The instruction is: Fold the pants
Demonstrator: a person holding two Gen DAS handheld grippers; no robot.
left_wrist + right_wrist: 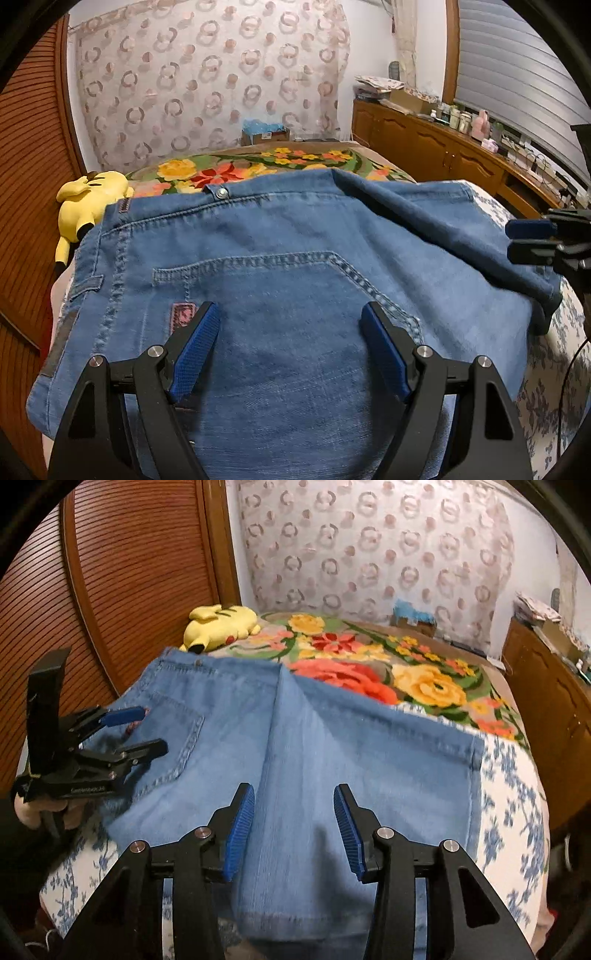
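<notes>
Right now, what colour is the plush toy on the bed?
Yellow plush toy; right wrist view shows it best.

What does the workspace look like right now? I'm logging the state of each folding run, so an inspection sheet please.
Surface: bed with a blue-flowered white sheet and a bright floral blanket farther back.
Job's things: blue jeans lie folded on the bed, back pocket up, one leg laid across.
Clutter: yellow plush toy beside the waistband.
Grippers: left gripper open above the pocket, holding nothing; right gripper open over the folded leg, holding nothing.
Cables: a thin dark cable at the bed's right edge.
Surroundings: wooden cabinet crowded with small items, patterned curtain, slatted wooden door.
</notes>
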